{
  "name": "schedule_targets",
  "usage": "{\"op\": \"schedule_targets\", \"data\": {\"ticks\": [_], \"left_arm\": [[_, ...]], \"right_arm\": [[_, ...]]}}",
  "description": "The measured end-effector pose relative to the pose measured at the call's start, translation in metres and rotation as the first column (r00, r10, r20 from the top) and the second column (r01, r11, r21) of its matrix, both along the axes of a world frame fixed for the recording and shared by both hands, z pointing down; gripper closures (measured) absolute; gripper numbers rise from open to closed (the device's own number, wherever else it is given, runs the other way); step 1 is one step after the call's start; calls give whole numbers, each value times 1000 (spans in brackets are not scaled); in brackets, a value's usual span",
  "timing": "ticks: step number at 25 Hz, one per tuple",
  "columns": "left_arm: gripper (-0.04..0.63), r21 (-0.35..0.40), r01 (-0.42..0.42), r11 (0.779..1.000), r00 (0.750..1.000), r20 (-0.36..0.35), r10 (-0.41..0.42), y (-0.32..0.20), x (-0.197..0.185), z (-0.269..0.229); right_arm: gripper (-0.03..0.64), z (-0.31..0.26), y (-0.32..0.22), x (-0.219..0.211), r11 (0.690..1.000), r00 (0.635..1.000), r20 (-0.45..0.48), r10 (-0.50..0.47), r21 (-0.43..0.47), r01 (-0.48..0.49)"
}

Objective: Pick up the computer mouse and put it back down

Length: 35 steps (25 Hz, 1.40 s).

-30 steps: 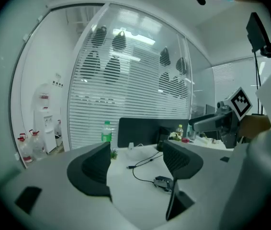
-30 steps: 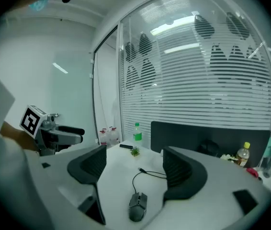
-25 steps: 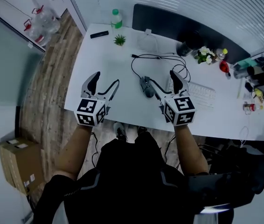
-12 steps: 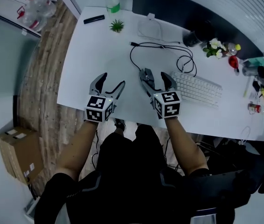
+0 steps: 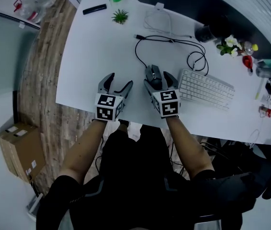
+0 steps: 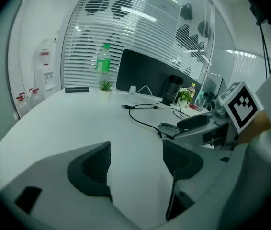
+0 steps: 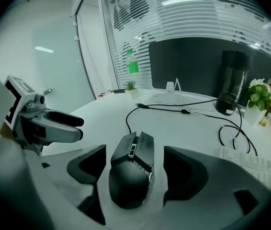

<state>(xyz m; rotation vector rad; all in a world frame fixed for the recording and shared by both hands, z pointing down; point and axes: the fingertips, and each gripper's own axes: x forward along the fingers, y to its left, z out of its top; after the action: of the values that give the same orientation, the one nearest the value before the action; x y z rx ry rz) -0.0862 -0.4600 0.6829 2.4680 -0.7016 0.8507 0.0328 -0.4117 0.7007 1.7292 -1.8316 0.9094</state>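
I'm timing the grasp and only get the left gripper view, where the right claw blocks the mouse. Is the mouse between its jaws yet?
Observer: Yes. The right gripper view shows the mouse between the right claw's open jaws, not yet squeezed.
Operator: Which way does it point?
Observer: Its buttons face away from the claw, toward the dark screen at the desk's back.
Operator: Anything close on its right?
Observer: The head view shows a white keyboard lying just right of the mouse.
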Motion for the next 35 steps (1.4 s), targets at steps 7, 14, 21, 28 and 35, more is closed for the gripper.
{"op": "schedule_targets", "data": {"ticks": [7,14,21,28,35], "left_arm": [[241,-32,42,999,999,10,-42,0,-5,16],[241,-33,32,999,999,23,-32,1,-5,21],[241,-20,51,998,998,31,-51,-2,-11,17],[241,22,49,999,999,20,-49,-9,-20,-9],[241,70,43,997,999,-29,-41,-16,-25,-58]], "right_arm": [[260,17,-1,-3,999,1000,-10,27,-29,-27],[295,22,-2,-3,999,997,-69,35,-34,-38],[321,21,-4,-2,998,996,-79,44,-43,-47],[322,7,1,-13,996,997,-3,76,-48,-76],[322,-49,-3,-21,996,996,14,84,23,-85]]}}
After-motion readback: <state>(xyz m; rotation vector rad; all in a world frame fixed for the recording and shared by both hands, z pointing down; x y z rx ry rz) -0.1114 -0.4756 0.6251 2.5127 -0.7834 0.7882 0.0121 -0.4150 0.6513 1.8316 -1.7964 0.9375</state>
